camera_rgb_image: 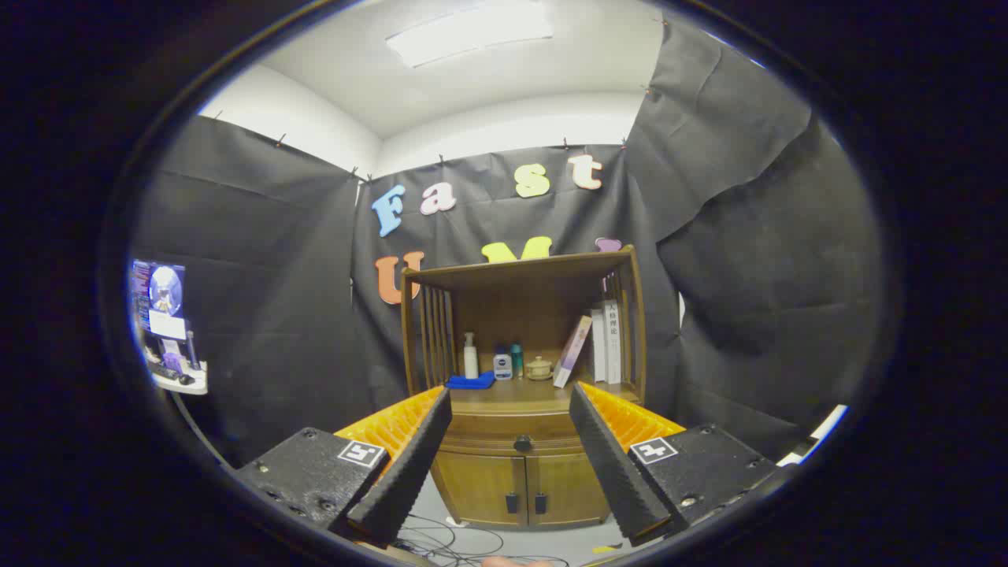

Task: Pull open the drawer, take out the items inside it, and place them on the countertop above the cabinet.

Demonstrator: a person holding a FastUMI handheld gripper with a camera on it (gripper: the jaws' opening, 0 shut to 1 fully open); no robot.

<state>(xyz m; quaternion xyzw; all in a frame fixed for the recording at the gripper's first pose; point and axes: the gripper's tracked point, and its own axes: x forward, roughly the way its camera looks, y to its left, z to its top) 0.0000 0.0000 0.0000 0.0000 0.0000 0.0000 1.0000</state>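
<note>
We held the gripper [509, 441] with its fingers spread wide and nothing between them, well short of the wooden cabinet [520, 394]. Between the fingertips sat the closed drawer [512, 437] and its dark knob [522, 443], under the countertop [516, 391] crowded with bottles [492, 358] and books [602, 342].

The tool [510, 441] is wide open, with nothing between its fingers, and there is open air from it to the shut drawer [512, 437] and its knob [522, 443]. On the counter [520, 392], a blue cloth [471, 382], bottles [470, 356], a small pot [539, 368] and leaning books [572, 350] fill the back. The front strip is bare.
</note>
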